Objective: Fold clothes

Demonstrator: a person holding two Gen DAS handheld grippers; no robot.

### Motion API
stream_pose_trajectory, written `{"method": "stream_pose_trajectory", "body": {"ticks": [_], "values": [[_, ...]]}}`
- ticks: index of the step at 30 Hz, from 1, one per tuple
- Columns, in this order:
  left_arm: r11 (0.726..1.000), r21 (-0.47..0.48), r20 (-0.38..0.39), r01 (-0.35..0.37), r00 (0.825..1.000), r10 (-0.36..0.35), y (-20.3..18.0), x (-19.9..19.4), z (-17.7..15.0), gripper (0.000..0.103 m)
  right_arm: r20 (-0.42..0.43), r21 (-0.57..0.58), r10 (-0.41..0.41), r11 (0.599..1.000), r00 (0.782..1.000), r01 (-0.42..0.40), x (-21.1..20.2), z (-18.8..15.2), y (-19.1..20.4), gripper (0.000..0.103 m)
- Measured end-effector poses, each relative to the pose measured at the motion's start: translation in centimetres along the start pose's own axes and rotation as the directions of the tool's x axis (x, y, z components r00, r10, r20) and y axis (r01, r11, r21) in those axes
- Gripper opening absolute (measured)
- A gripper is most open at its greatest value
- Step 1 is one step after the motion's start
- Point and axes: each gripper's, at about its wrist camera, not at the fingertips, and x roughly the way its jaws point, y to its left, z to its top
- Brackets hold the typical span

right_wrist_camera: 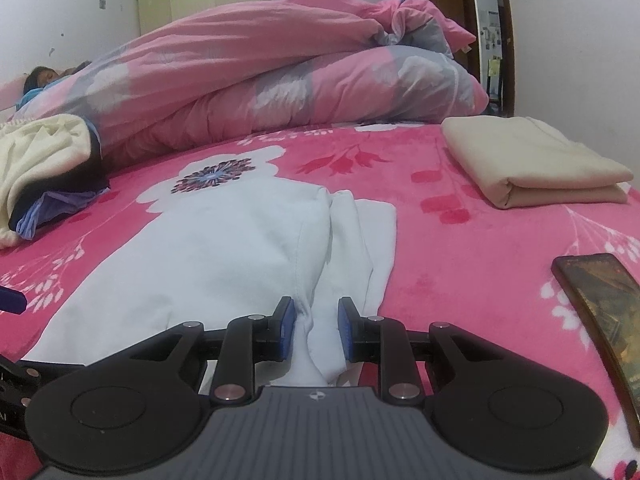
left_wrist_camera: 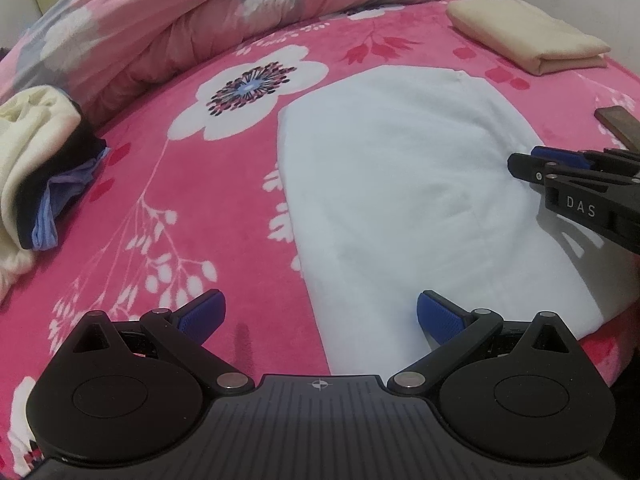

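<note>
A white garment [left_wrist_camera: 404, 184] lies partly folded on the pink floral bedspread [left_wrist_camera: 192, 216]; it also shows in the right wrist view [right_wrist_camera: 224, 256]. My left gripper [left_wrist_camera: 320, 314] is open and empty, hovering over the garment's near left edge. My right gripper [right_wrist_camera: 316, 324] has its jaws close around a raised ridge of the white garment at its right edge, with a small gap still showing beside the fabric. The right gripper also shows in the left wrist view [left_wrist_camera: 524, 164] at the garment's right side.
A folded beige cloth [right_wrist_camera: 532, 160] lies at the back right. A heap of cream, black and lilac clothes [right_wrist_camera: 44, 176] lies at the left. A rolled pink duvet [right_wrist_camera: 280, 72] fills the back. A dark phone [right_wrist_camera: 600, 312] lies near the right edge.
</note>
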Motion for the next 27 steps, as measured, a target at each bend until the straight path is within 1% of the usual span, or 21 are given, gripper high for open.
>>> {"method": "stream_pose_trajectory", "body": {"ticks": [8, 12, 14, 17, 19, 24, 27], "values": [[1.0, 0.013, 0.004, -0.016, 1.0, 0.016, -0.3, -0.1, 0.0, 0.103, 0.007, 0.005, 0.006, 1.0, 1.0, -0.006, 0.0, -0.1, -0.2, 0.025], [0.999, 0.044, 0.037, 0.003, 0.999, -0.005, -0.1, -0.1, -0.4, 0.103, 0.013, 0.011, 0.008, 1.0, 1.0, -0.008, 0.0, -0.3, -0.2, 0.025], [0.999, 0.044, 0.053, 0.025, 0.998, -0.027, 0.3, -0.1, -0.6, 0.103, 0.017, 0.012, 0.006, 1.0, 1.0, -0.007, 0.0, -0.4, -0.2, 0.025], [0.996, -0.016, 0.057, 0.085, 0.995, -0.084, 1.6, 0.0, -0.7, 0.103, 0.025, 0.015, 0.004, 1.0, 1.0, -0.004, 0.0, -0.5, -0.1, 0.025], [0.99, -0.059, 0.058, 0.128, 0.991, -0.125, 2.6, 0.1, -0.8, 0.103, 0.03, 0.019, 0.003, 1.0, 1.0, -0.004, 0.0, -0.6, -0.1, 0.025], [0.966, -0.146, 0.081, 0.214, 0.976, -0.204, 4.8, 0.2, -0.8, 0.103, 0.039, 0.036, 0.012, 0.999, 0.999, -0.014, 0.0, -0.8, -0.4, 0.026], [0.942, -0.204, 0.111, 0.266, 0.963, -0.247, 6.1, 0.1, -0.7, 0.103, 0.044, 0.035, 0.015, 0.999, 0.999, -0.016, 0.0, -0.9, -0.5, 0.026]]}}
